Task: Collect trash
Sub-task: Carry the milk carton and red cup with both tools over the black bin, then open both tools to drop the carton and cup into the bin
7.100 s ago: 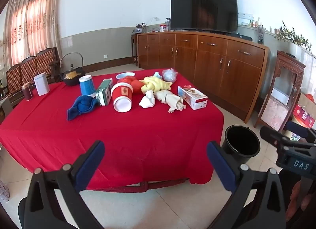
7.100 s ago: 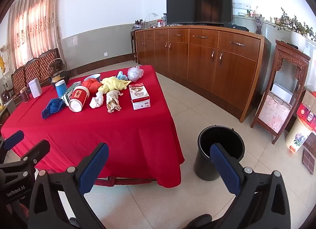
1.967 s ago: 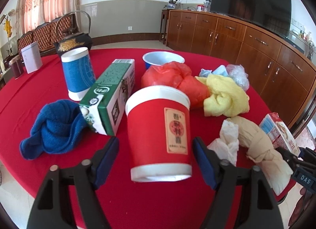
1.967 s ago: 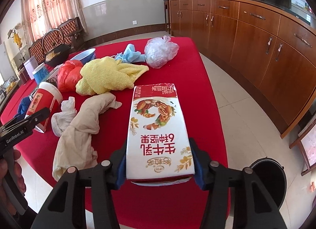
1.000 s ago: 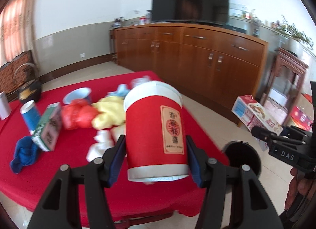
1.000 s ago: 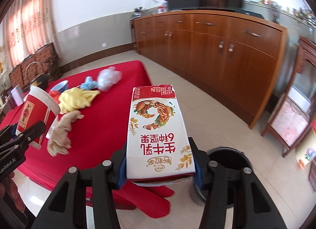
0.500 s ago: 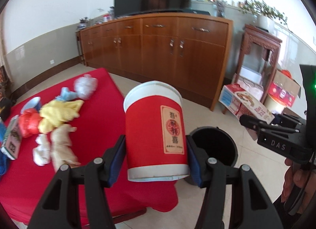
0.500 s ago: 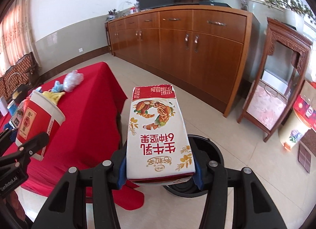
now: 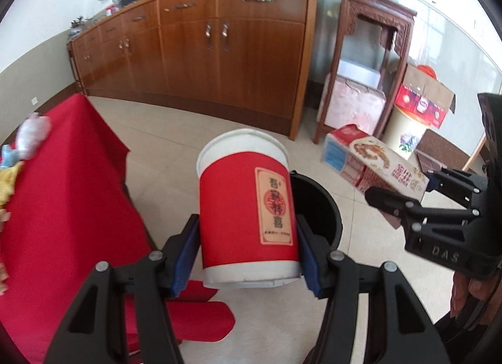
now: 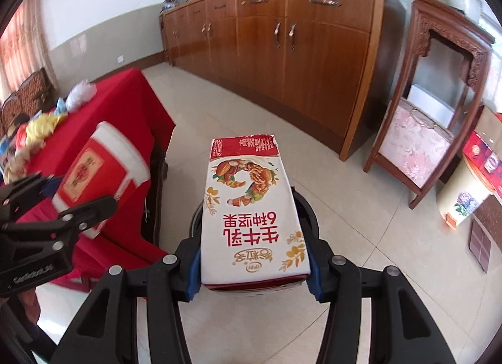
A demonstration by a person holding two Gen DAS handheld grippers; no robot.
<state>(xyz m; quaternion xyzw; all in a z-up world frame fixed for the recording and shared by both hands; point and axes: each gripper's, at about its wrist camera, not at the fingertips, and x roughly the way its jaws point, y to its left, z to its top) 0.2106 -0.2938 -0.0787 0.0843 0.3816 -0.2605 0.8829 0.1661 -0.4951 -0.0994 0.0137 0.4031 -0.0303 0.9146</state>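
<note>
My left gripper is shut on a red paper cup with a white rim, held above the near left rim of the black trash bin on the floor. My right gripper is shut on a white and red milk carton, held over the same black trash bin, which it mostly hides. The carton and right gripper show at the right of the left wrist view. The cup shows at the left of the right wrist view.
The red-clothed table stands left of the bin, with a yellow cloth and a plastic bag on it. A long wooden sideboard runs along the back wall. A carved wooden stand and cardboard boxes stand at the right.
Both grippers have moved away from the table and toward the bin with the cup and the carton. The bin now sits right under both held things.
</note>
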